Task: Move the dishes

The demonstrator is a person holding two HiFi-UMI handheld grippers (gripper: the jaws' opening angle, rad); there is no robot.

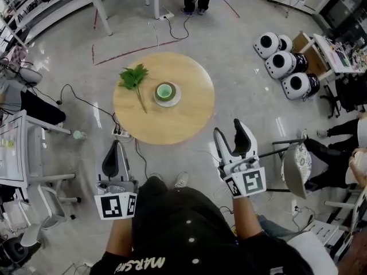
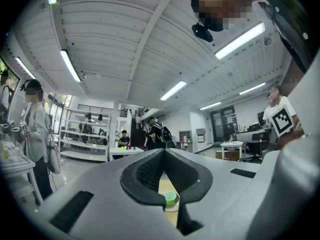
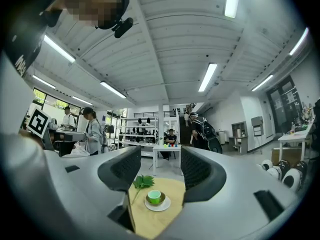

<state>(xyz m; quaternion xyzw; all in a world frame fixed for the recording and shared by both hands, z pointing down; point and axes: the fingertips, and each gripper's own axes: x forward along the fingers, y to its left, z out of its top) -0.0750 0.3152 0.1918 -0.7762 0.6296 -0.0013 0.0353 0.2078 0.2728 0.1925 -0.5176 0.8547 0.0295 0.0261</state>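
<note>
**A:** Two grippers, one set of dishes. Which one is better placed?

**B:** The right gripper, I'd say. Its fingers stand apart with nothing between them. In the right gripper view the cup and its saucer show in the gap between them, straight ahead and lower down.

**A:** And the left gripper?

**B:** Its fingers are pressed together at the tips and hold nothing. The cup shows only through the slit below them, a little right of centre, so the dishes lie ahead and to its right.

**A:** How far off are they?

**B:** Both grippers are held back by the person's body, well short of the counter. The dishes sit near its middle, the cup upright on the saucer, with a leaf just to their left. From the head view they lie forward and inward of either gripper, at about the same distance.

**A:** Does the stack have a long axis to line up with?

**B:** No. It is round, so any side will do. The leaf stem runs close by the saucer's left side, while the right side is bare — another point for the right gripper.
</note>
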